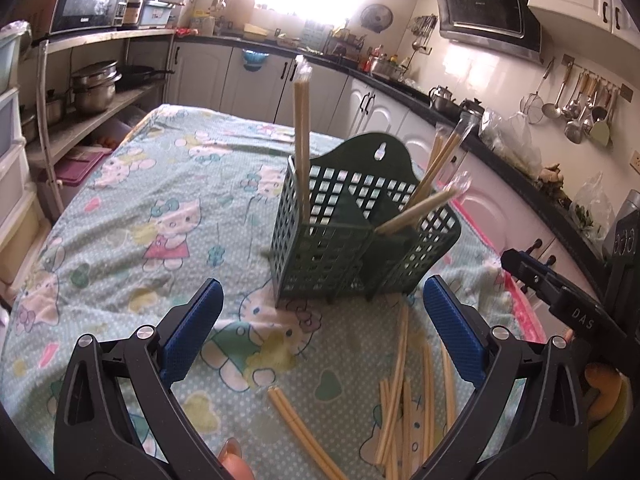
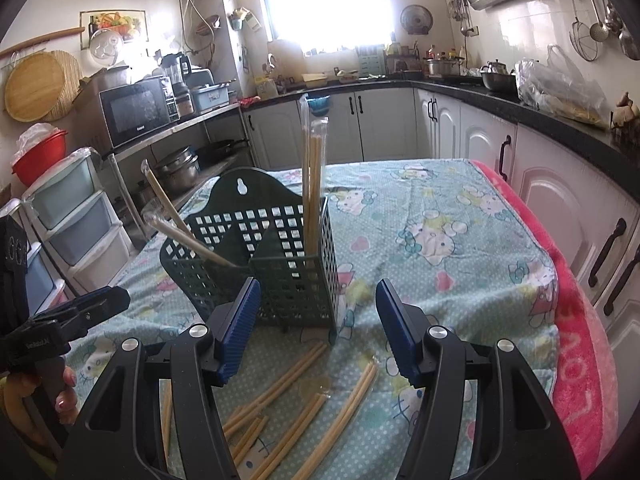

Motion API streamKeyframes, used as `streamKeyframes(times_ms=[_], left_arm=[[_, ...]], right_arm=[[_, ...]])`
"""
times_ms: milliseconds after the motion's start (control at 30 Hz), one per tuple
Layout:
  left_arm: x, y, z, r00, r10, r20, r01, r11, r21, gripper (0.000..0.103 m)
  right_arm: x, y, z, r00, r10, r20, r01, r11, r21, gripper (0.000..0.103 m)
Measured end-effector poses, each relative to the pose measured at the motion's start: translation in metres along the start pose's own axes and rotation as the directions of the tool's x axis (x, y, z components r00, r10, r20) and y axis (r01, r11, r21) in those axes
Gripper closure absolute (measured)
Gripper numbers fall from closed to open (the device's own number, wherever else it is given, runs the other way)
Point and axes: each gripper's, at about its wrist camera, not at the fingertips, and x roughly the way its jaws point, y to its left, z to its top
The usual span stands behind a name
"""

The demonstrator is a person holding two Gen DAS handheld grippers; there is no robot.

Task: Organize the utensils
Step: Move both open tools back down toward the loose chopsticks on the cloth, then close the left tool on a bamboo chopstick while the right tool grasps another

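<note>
Table covered with a cartoon-print cloth, kitchen counters behind it. Dark green slotted basket stands upright near the table middle, divided into compartments. One wrapped pair of chopsticks stands nearly upright in an end compartment; two more wrapped pairs lean outward from the opposite end. Loose chopsticks lie scattered on the cloth just in front of the basket, none touching the pads in either view. Left gripper above the cloth, jaws spread wide, nothing between them. Right gripper likewise apart, moderately wide, empty; basket corner and loose chopsticks visible through the gap.
</note>
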Motion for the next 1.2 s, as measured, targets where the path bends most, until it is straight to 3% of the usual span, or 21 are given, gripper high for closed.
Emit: streamKeyframes(times_ms=[467, 733, 1033, 1200], left_arm=[[0.014, 0.015, -0.027, 0.995, 0.027, -0.092, -0.029, 0.999, -0.025, 0.011], [0.025, 0.023, -0.046, 0.986, -0.028, -0.164, 0.018, 0.998, -0.065, 0.011], [0.035, 0.028, -0.067, 0.967, -0.086, -0.241, 0.062, 0.992, -0.106, 0.030], [0.043, 0.028, -0.072, 0.960, -0.087, -0.266, 0.060, 0.992, -0.110, 0.035]], right_arm=[[0.018, 0.002, -0.014, 0.997, 0.018, -0.074, -0.018, 1.000, 0.005, 0.045], [0.032, 0.009, -0.022, 0.992, 0.034, -0.118, -0.033, 0.999, 0.003, 0.046], [0.044, 0.014, -0.028, 0.987, 0.047, -0.155, -0.047, 0.999, 0.007, 0.048], [0.049, 0.016, -0.030, 0.985, 0.048, -0.167, -0.047, 0.999, 0.008, 0.048]])
